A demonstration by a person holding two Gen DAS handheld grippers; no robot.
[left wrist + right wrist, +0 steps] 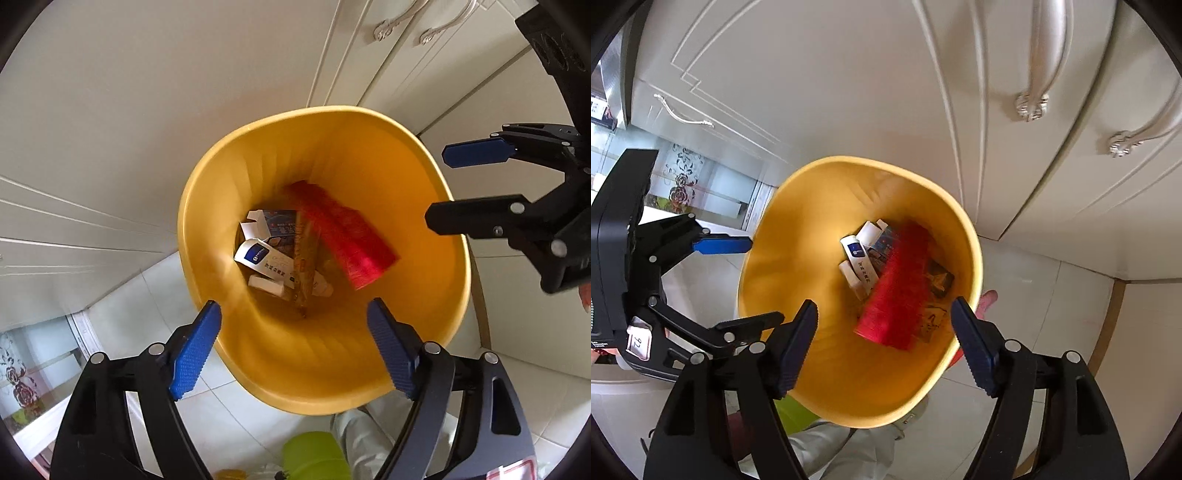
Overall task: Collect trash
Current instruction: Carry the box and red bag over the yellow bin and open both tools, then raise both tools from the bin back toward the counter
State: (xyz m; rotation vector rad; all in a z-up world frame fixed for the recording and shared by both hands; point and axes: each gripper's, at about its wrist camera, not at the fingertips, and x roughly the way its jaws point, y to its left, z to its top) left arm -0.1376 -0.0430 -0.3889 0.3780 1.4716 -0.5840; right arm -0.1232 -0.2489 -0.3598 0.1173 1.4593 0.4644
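A yellow trash bin (417, 177) stands on the floor below both grippers; it also shows in the right wrist view (827, 362). Inside lie a red box (347, 236), blurred, and white and blue cartons (264, 254). The red box (897, 291) and the cartons (860, 266) show in the right wrist view too. My left gripper (295, 332) is open and empty above the bin's near rim. My right gripper (884, 332) is open and empty above the bin; it also shows in the left wrist view (439, 188). The left gripper shows at the left of the right wrist view (764, 280).
Cream cabinet doors (849, 92) with silver handles (1041, 55) stand behind the bin. White floor tiles (1034, 295) surround it. A green object (314, 454) and the person's light trousers (362, 428) lie below the bin's near side.
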